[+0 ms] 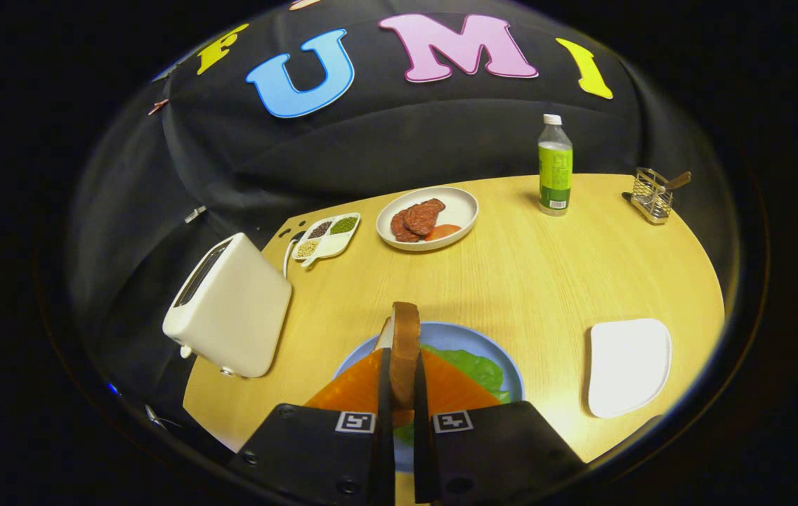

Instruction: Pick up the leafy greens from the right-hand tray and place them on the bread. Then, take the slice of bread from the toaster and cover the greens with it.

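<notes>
**Bread in the grip, only the cover left**

At bottom centre our gripper (399,393) pinches the bread slice (404,351) on edge, both fingers pressing its flat faces; the crust is brown and rounded. Beneath it the blue plate (455,336) holds crinkled greens (476,367) over flat orange slices (360,385), so we judge the greens placed and only the cover left. At lower right the white tray (628,365) is smooth, with rounded corners. At middle left stands the glossy cream toaster (230,306). Farther up the wood-grain table (546,267) sit a meat plate (428,218) and a bottle (555,166).
</notes>
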{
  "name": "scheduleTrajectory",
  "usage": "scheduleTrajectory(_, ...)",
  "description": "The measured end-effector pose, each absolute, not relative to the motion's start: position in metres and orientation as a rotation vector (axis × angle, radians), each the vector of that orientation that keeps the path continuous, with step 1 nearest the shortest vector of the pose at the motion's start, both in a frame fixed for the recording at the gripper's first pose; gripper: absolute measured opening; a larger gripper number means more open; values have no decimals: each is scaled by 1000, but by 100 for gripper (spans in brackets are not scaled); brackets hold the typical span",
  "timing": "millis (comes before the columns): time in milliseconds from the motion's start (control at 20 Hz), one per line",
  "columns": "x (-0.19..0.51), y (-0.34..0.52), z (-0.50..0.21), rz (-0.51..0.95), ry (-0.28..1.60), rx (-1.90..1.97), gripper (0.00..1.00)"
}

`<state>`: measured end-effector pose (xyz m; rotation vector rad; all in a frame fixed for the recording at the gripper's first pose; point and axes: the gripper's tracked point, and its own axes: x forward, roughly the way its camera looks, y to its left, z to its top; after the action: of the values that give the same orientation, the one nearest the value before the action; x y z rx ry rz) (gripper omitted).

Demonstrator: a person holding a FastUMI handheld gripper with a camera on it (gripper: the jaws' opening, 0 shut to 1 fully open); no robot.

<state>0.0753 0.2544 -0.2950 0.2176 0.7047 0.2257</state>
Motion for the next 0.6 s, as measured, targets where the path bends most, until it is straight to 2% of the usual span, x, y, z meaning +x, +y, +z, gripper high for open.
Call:
scheduleTrajectory(200, 68, 237, -304, 186, 719, 187, 29)
scheduleTrajectory(300, 63, 224, -307, 147, 715, 145, 45)
scheduleTrajectory(350, 60, 220, -308, 142, 719, 136, 49)
scheduleTrajectory(450, 57, 215, -306, 143, 722, 131, 76)
scheduleTrajectory(550, 55, 207, -300, 142, 708, 121, 86)
scheduleTrajectory(600, 53, 204, -295, 146, 699, 113, 100)
